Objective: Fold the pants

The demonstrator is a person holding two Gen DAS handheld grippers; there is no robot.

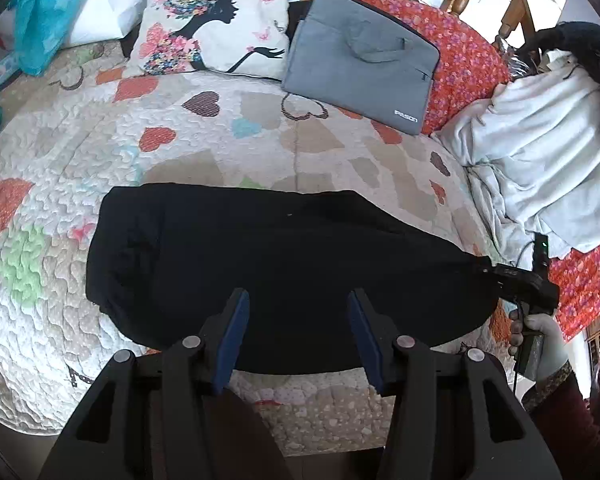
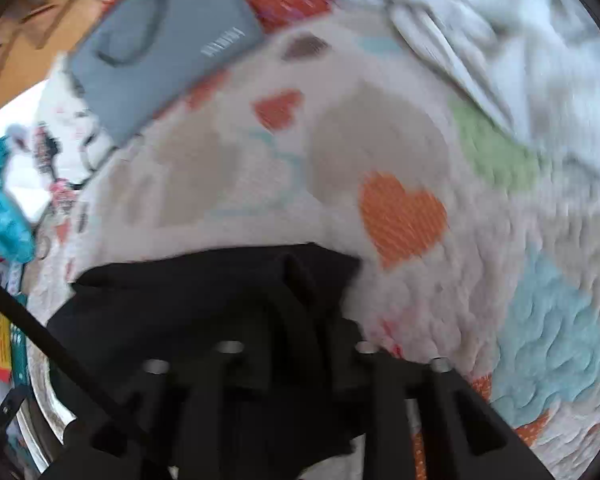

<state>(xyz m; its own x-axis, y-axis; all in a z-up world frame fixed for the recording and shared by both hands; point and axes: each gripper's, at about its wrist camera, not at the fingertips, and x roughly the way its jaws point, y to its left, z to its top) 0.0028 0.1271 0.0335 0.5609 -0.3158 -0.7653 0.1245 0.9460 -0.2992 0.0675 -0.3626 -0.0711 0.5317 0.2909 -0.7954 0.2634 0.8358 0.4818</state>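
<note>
Here your left hand-held gripper (image 1: 296,312) hung open above the black pants (image 1: 268,272) on the heart-patterned quilt (image 1: 236,136); your right hand-held gripper (image 2: 296,276) pinched their corner.

Soft, even daylight in both views. Left wrist view is sharp; right wrist view is smeared by motion blur. Fisheye bends the edges. The pants (image 1: 276,268) show as near-featureless black.

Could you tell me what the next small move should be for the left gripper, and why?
Probably ease the left gripper forward and down to pinch the near edge of the black pants: its jaws stand open and empty above that edge, while the right gripper appears clamped on the pants' right end.
</note>
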